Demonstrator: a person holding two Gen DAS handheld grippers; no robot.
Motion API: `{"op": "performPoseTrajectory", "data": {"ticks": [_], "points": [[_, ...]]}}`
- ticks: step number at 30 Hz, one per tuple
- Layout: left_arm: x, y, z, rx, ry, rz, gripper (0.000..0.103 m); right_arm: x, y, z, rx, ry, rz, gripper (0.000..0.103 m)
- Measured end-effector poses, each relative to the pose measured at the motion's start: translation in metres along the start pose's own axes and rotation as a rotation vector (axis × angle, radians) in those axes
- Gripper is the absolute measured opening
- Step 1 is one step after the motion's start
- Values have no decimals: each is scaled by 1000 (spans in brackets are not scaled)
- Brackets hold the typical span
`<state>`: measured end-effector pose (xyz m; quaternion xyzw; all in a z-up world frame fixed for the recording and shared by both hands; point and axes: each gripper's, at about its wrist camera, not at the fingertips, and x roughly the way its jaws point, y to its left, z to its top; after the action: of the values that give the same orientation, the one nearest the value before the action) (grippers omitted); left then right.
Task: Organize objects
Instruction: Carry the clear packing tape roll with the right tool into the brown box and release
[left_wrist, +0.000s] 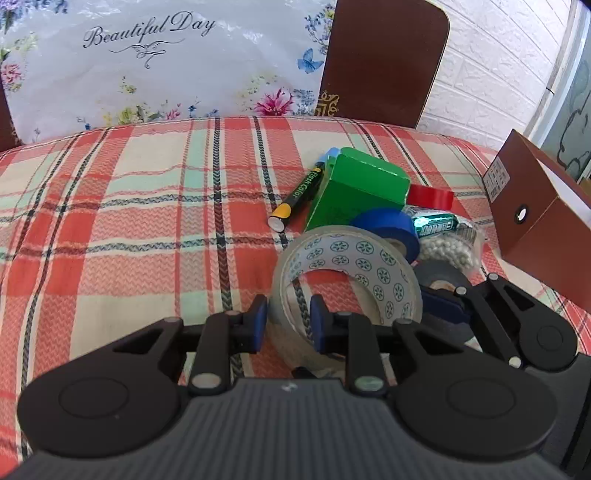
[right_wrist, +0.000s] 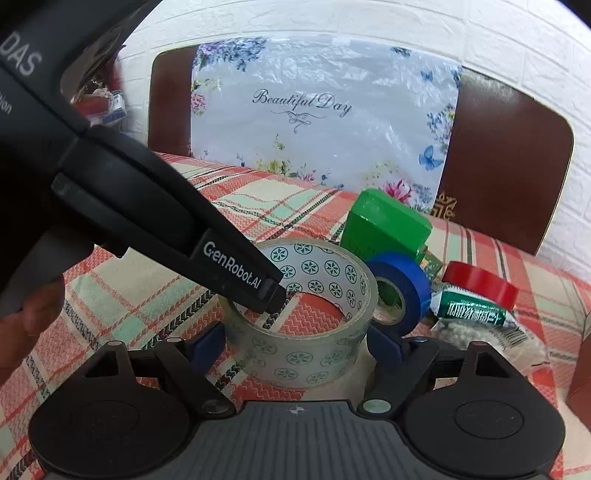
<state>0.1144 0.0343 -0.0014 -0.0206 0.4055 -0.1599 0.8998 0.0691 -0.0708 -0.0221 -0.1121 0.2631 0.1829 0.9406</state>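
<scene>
Tape (right_wrist: 299, 325) sits between the right claw's (right_wrist: 295, 341) spread fingers, while the left claw (left_wrist: 288, 321) clamps its near wall, one finger inside the ring.

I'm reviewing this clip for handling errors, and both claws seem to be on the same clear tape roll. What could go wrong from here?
1. The left claw pinches only the wall of the clear tape roll, while the right claw straddles its outside; opposing pulls could twist or drop it.
2. The blue tape roll sits right against it and could get dragged along.
3. The bead bag lies near the right claw and might be snagged.
</scene>
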Motion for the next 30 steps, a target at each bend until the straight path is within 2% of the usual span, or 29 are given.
{"op": "performPoseTrajectory", "data": {"ticks": [4, 8, 11, 16, 20, 25, 30], "points": [[-17, -11, -7, -11, -20, -12, 27, -22, -1, -9, 49, -17, 9, 82], [-36, -43, -1, 52, -70, -38, 26, -54, -3, -16, 22, -87, -73, 82], [-47, -79, 15, 107, -119, -86, 26, -77, -21, -17, 34, -132, -156, 82], [-50, -166, 43, 265, -189, -177, 26, -118, -82, -21, 110, -195, -313, 82], [-39, -241, 60, 375, -215, -250, 26, -154, -136, -33, 179, -228, -433, 82], [-10, -317, 73, 446, -190, -332, 26, -180, -207, -49, 247, -236, -554, 82], [23, -360, 73, 493, -154, -370, 26, -187, -258, -67, 312, -192, -618, 82]]}}
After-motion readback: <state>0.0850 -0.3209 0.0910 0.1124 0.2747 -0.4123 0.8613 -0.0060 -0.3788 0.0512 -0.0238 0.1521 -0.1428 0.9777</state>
